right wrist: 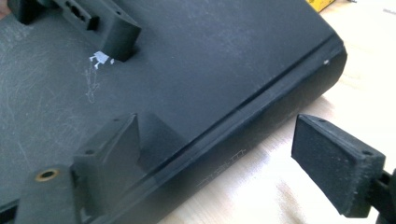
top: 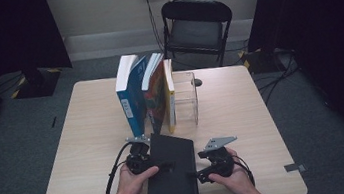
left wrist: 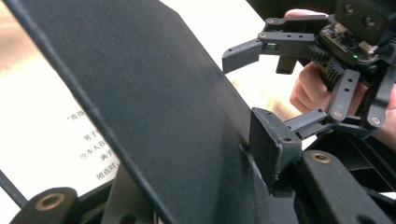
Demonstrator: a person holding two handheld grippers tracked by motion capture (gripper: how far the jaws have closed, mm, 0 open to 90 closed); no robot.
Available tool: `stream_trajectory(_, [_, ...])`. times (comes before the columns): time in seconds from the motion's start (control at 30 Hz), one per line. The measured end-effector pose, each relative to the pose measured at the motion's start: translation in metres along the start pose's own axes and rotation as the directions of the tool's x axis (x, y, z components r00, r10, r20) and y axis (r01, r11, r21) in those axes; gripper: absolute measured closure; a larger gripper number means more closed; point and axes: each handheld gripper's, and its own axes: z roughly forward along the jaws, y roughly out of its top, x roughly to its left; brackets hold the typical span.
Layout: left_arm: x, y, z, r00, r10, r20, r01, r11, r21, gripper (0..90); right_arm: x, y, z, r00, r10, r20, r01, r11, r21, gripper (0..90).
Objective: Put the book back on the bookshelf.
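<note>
A black book (top: 174, 187) lies flat at the table's front edge, between my two grippers. My left gripper (top: 161, 168) reaches in from the book's left side and is shut on the black cover (left wrist: 154, 93). The cover is raised off a page of printed text (left wrist: 60, 135), and one pad (left wrist: 268, 144) presses on its top. My right gripper (top: 193, 174) is at the book's right edge and stands open. In the right gripper view one finger (right wrist: 109, 144) is over the cover (right wrist: 196, 60) and the other pad (right wrist: 336, 168) is over bare table.
Behind the black book stand a blue book (top: 129, 95), an orange one (top: 156, 96) and a thin yellow one (top: 171, 97), leaning against a clear plastic box (top: 188, 100). The wooden table (top: 248, 117) has bare wood on both sides. A black folding chair (top: 195, 23) stands beyond it.
</note>
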Motion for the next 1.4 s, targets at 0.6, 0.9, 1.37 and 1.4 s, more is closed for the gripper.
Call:
stream_trajectory(0.6, [-0.03, -0.005, -0.015, 0.9855, 0.156, -0.068, -0.159, 0.9857, -0.054, 56.5, -0.012, 0.002, 0.006, 0.9711, 0.126, -0.203, -0.128, 0.992, 0.003, 5.2])
stream_trajectory(0.9, [-0.033, 0.0, -0.013, 0.9794, 0.194, -0.056, -0.196, 0.9796, -0.042, 57.0, -0.022, 0.003, 0.015, 0.9324, 0.184, -0.311, -0.17, 0.983, 0.073, 4.3])
stream_trajectory(1.37, [-0.048, 0.014, -0.027, 0.9376, 0.341, -0.065, -0.347, 0.9298, -0.122, 63.9, 0.0, 0.021, -0.015, 0.9926, -0.028, -0.119, 0.02, 0.998, -0.064, 8.2])
stream_trajectory(1.4, [-0.049, 0.015, -0.028, 0.9352, 0.348, -0.068, -0.354, 0.9272, -0.124, 64.1, 0.0, 0.022, -0.017, 0.994, -0.042, -0.1, 0.036, 0.997, -0.069, 9.4])
